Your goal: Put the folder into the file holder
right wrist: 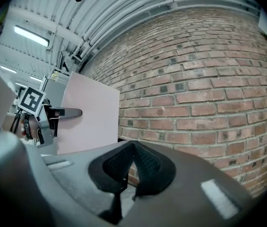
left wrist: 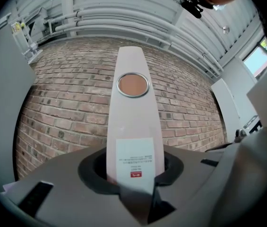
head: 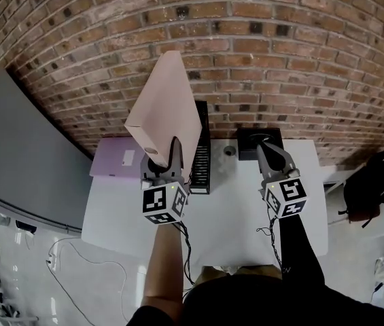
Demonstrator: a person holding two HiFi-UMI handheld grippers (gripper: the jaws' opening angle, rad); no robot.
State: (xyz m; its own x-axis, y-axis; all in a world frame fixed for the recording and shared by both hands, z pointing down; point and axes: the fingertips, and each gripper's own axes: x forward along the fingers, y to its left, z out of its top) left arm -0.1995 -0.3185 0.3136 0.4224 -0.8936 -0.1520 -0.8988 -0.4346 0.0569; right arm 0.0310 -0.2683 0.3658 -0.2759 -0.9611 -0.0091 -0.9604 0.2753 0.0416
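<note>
my left gripper (head: 165,160) pinched the pink folder (head: 168,104) upright mid-frame, near the black file holder (head: 202,165), not yet inside; my right gripper (head: 266,147) was pressed together, empty.

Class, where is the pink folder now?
Head view, left of centre: the folder is raised in the left hand-held gripper, just left of the black file holder.
</note>
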